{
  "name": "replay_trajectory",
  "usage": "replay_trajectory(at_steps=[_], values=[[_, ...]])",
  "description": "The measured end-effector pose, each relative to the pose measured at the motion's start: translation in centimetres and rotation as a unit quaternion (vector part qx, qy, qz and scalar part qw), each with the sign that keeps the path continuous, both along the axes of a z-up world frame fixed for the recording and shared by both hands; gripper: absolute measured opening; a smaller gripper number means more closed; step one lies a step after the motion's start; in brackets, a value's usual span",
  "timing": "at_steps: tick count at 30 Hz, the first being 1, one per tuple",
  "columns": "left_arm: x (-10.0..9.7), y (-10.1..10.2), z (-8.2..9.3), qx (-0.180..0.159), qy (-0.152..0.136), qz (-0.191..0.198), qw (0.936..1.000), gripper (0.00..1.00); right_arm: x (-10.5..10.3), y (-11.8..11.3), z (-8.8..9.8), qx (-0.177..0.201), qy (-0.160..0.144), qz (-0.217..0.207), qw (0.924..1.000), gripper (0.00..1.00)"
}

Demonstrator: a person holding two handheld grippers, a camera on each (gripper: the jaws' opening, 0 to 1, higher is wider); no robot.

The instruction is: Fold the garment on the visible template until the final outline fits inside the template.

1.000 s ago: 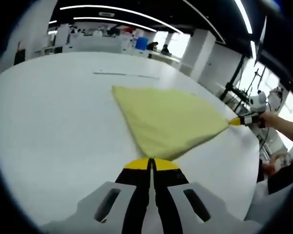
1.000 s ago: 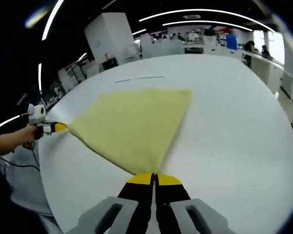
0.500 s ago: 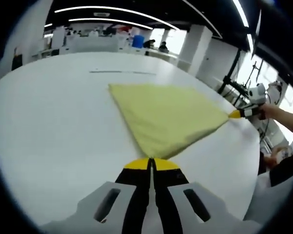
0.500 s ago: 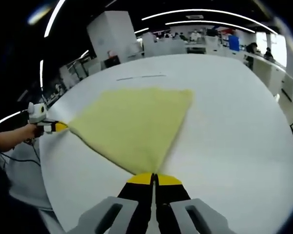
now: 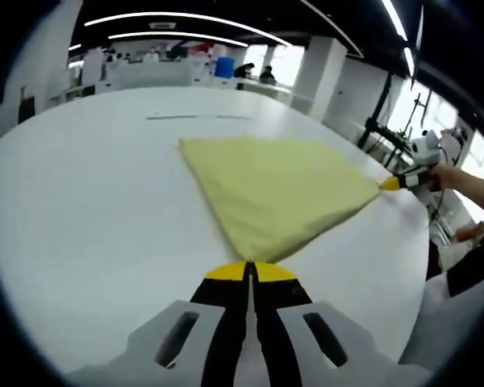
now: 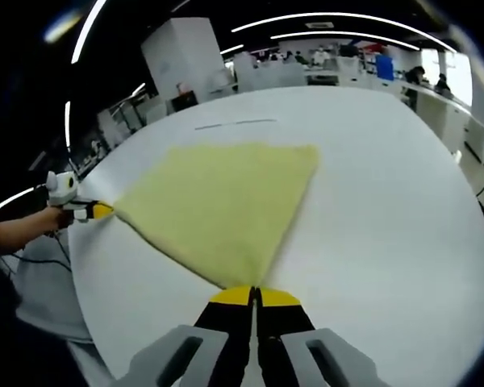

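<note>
Garment lay stretched flat on the white table. We saw the left gripper and right gripper each clamped on a corner.

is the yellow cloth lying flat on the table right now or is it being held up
Held by two corners: the yellow cloth is stretched taut between the left gripper and right gripper, both shut on it. Its far edge appears to rest on the white table.

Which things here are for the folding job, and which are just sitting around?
For the job:
- yellow garment, pulled out flat
- left gripper, pinching one corner
- right gripper, pinching another corner
- white table under it
- thin dark line beyond the garment

Just around:
- blue container far behind
- white column
</note>
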State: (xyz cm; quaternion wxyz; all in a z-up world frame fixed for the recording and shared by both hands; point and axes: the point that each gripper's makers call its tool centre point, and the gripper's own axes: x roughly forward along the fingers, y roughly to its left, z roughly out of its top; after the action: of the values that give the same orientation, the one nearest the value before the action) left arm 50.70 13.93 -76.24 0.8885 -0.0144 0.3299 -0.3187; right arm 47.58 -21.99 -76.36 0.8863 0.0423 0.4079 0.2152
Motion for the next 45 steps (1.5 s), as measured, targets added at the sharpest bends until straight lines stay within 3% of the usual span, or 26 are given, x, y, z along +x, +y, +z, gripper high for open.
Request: replay_trajectory(at_steps=[17, 22, 29, 35, 42, 45], values=[[-1.3, 0.2, -0.2, 0.016, -0.002, 0.005, 0.9999, 0.0, -1.3, 0.1, -0.1, 0.001, 0.004, 0.002, 1.0, 0.0], [-1.6, 0.1, -0.2, 0.022, -0.007, 0.001, 0.9997, 0.0, -1.3, 0.0, 0.0, 0.018, 0.009, -0.015, 0.9997, 0.0], [-1.5, 0.1, 0.1, 0.036, -0.011, -0.001, 0.9993, 0.0, -1.3, 0.0, 0.0, 0.015, 0.009, -0.024, 0.9996, 0.0], [-1.2, 0.1, 0.7, 0.031, -0.021, 0.012, 0.9992, 0.09, -1.0, 0.4, 0.7, 0.013, -0.002, -0.017, 0.9998, 0.24], [-0.6, -0.2, 2.1, 0.026, -0.029, 0.024, 0.9989, 0.29, -0.7, 1.9, 2.6, 0.022, -0.026, 0.007, 0.9994, 0.48], [-0.7, -0.5, 2.5, 0.027, -0.019, 0.025, 0.9991, 0.39, -0.6, 2.5, 3.4, 0.021, -0.036, 0.02, 0.9989, 0.57]])
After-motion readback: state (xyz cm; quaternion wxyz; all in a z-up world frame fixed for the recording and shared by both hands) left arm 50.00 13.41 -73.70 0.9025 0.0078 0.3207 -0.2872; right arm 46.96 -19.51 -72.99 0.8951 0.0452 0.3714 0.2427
